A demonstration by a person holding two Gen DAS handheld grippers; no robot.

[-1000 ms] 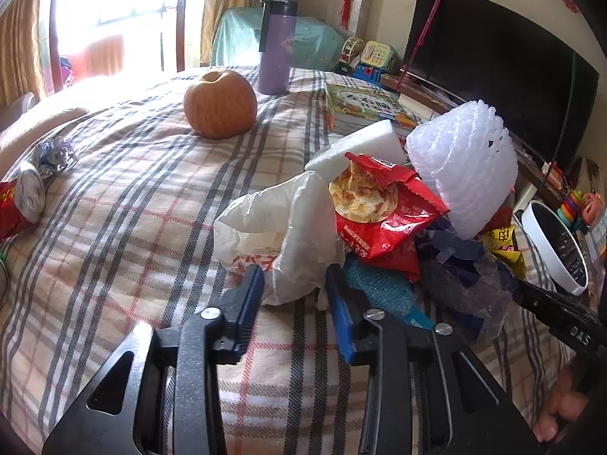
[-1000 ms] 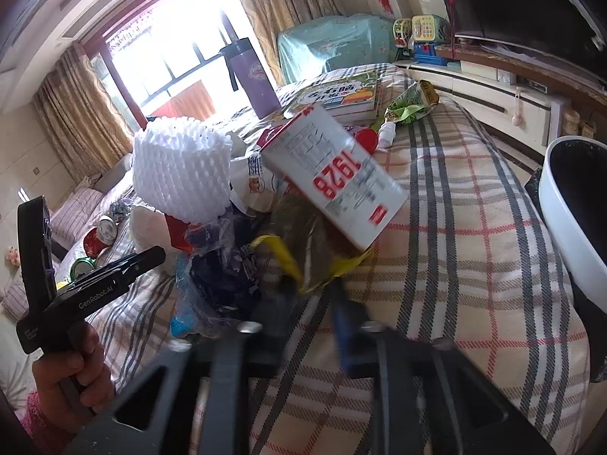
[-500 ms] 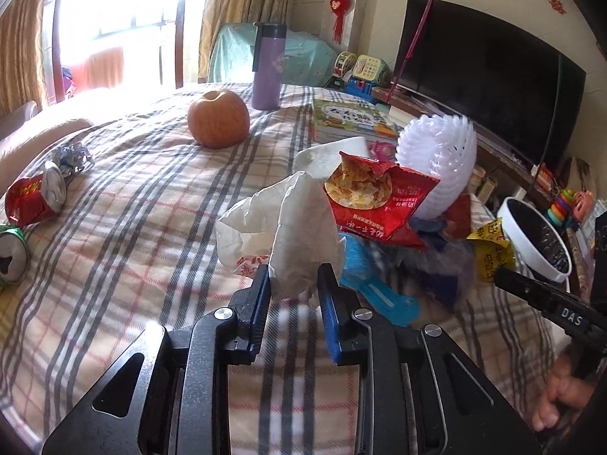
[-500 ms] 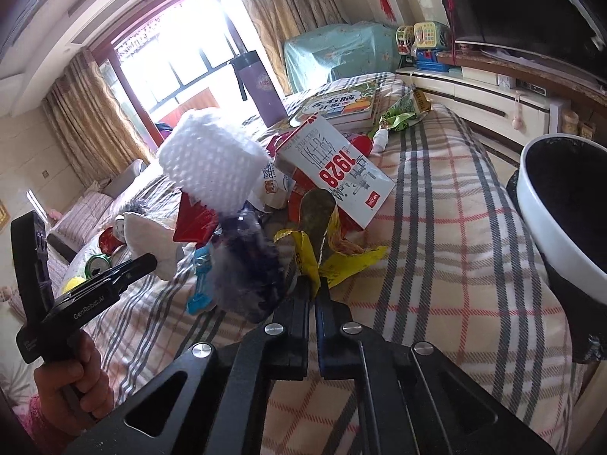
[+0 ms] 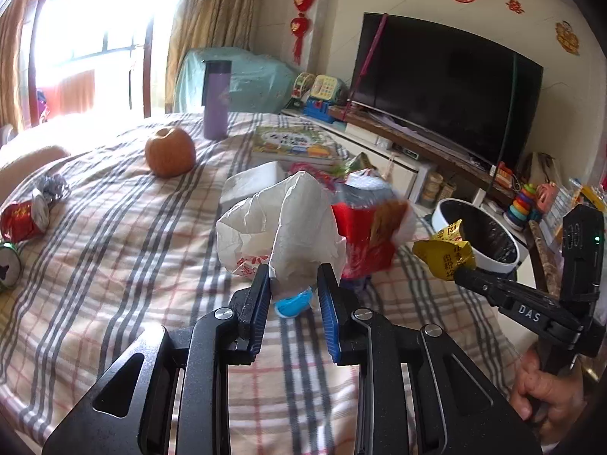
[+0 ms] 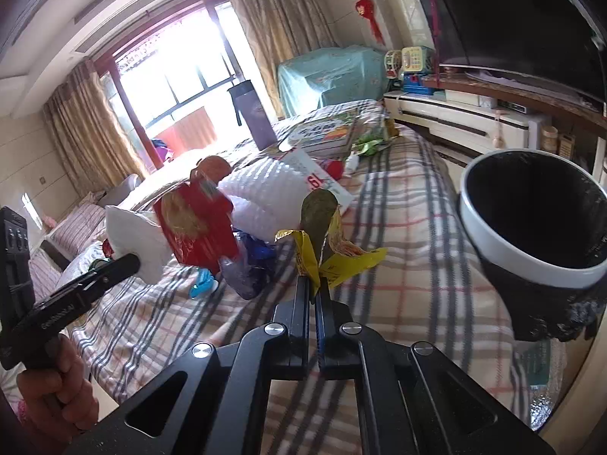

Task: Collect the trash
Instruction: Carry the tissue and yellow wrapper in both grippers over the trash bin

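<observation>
My right claw (image 6: pixel 313 284) is clenched on a yellow wrapper (image 6: pixel 334 258), its pads pressed nearly flat together with the crinkled foil fanning up and out from the tips. From the left wrist view the same wrapper (image 5: pixel 444 254) hangs off the right claw's nose, clear of the bed. My left claw (image 5: pixel 294 288) is pinched on the lower edge of a white plastic bag (image 5: pixel 280 223); its blue pads sit part-way closed with the bag bunched between them, so I read it as grasping the bag rather than fully shut.

The relation that matters is wrapper to trash bin (image 6: pixel 531 235). The bin stands off the bed's edge, ahead and to the right of my right claw, its white rim and dark liner open towards me. The right hand is plainly the nearer one; the left is across the pile. I judge the coming move as a swing rightward and forward until the wrapper hangs over the mouth, then a release.

More trash is heaped between the claws on the plaid bedspread (image 5: pixel 114 227): a red snack bag (image 6: pixel 197 227), white foam netting (image 6: pixel 265 197), a blue scrap (image 5: pixel 292 303). Crushed cans (image 5: pixel 22 220) lie far left, an apple (image 5: pixel 170 151) beyond.
</observation>
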